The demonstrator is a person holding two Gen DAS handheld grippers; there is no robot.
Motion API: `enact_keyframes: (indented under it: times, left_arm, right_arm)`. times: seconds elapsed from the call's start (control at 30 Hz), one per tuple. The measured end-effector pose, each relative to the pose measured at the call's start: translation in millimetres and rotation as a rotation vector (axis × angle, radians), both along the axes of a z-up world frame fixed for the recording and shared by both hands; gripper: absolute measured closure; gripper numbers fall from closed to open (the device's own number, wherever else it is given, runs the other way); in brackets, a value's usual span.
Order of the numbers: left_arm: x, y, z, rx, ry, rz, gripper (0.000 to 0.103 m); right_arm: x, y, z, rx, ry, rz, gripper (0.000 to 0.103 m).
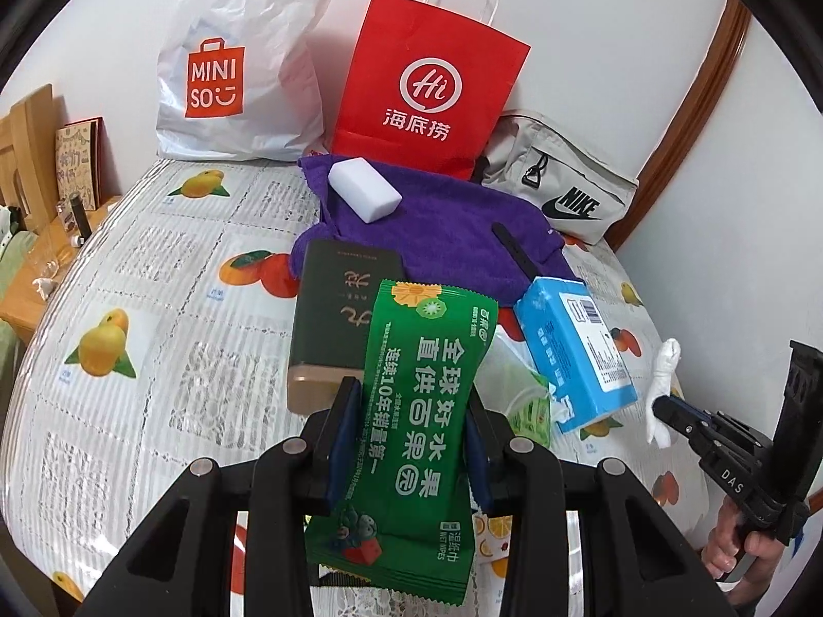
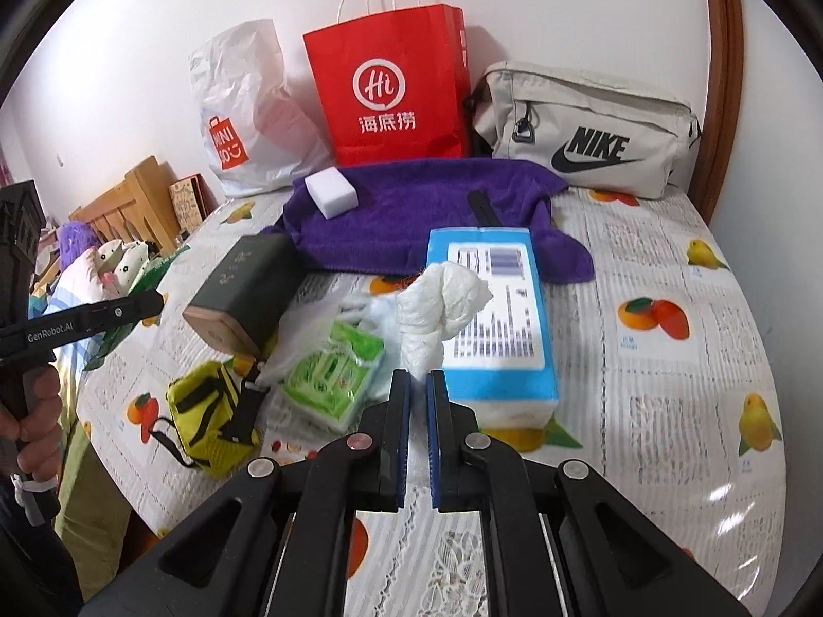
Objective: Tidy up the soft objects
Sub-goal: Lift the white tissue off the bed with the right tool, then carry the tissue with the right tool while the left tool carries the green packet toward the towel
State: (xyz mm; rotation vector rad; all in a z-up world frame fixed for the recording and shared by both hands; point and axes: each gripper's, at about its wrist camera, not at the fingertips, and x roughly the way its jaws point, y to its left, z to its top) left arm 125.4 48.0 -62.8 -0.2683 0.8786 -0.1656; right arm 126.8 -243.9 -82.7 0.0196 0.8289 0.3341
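Gripping a green wet-wipes packet (image 1: 411,411) between its blue pads, the left gripper (image 1: 409,427) holds it lifted off the fruit-print tablecloth (image 1: 154,308); the packet hangs lengthwise through the jaws, tail drooping toward 6 o'clock.

Right gripper (image 2: 421,385): jaws nearly together, pinching the lower end of a twisted white tissue (image 2: 437,303), which stands up clear of the table.

Containers, seen from the right wrist:
- Red paper bag (image 2: 391,92) upright at 12 o'clock against the wall; contents not visible.
- White plastic Miniso bag (image 2: 247,118) at 11 o'clock, crumpled; something pinkish shows through, cannot tell what.
- Beige Nike pouch (image 2: 591,139) at 1 o'clock, zipped shut.
- Small yellow bag (image 2: 206,411) at 8 o'clock, lying on its side near the table edge; whether anything is inside is unclear.
- Blue tissue pack (image 2: 494,308) just beyond the right gripper, label up, white tissue showing at its near end.
- Green tissue packet (image 2: 329,375) in clear wrap, just beside the blue pack at 10 o'clock.

Purple towel (image 2: 422,211) spread below the bags, carrying a white sponge block (image 2: 332,195) at its left end. Dark green box (image 2: 242,288) lies tilted off the towel's near-left corner.
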Motion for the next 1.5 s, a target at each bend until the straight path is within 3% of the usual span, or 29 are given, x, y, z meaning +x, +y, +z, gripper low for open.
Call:
enact_keyframes:
  times: [0.43, 0.9, 1.5]
  left_arm:
    - [39.5, -4.0, 15.8, 0.021, -0.006, -0.013, 0.068]
    - [87.2, -11.5, 10.9, 0.023, 0.022, -0.019, 0.068]
    - [153.2, -7.1, 0.8, 0.015, 0.026, 0.018, 0.068]
  right_arm:
    - [41.0, 0.6, 20.4, 0.016, -0.026, -0.023, 0.097]
    - [91.4, 1.6, 24.3, -0.002, -0.026, -0.037, 0.097]
    - [153.7, 11.0, 8.6, 0.017, -0.001, -0.029, 0.097]
